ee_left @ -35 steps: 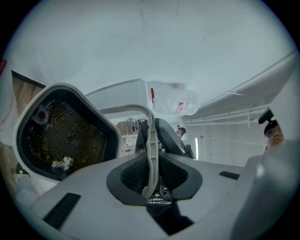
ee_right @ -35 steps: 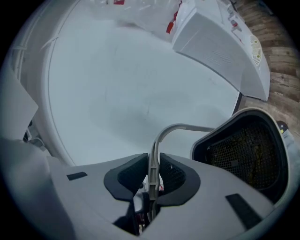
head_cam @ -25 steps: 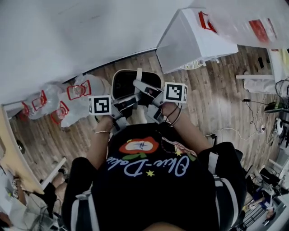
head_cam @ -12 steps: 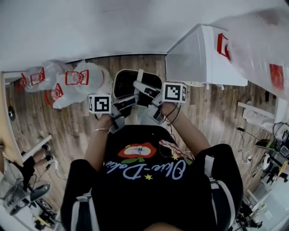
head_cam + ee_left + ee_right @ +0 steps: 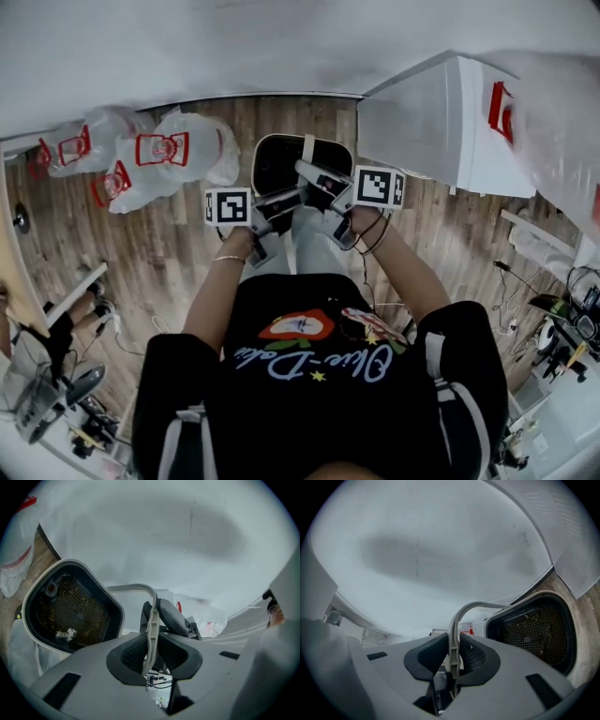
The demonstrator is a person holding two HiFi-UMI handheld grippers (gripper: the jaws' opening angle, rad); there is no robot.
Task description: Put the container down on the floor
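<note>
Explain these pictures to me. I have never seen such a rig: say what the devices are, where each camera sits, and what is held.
A person over a wooden floor holds a two-fingered tool in each hand. The wide picture comes from a camera on the person's head, looking down. The other two cameras ride on the left gripper and right gripper, looking along their fingers. Both grip the thin handle of a white container with dark mesh inside. Plastic bags and a white cabinet are nearby.

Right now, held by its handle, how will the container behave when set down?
Probably stiff: the container looks like moulded plastic. Its thin handle, clamped by the left gripper and right gripper, may let it swing or tilt. Likely fairly light, with only scraps on the mesh.
</note>
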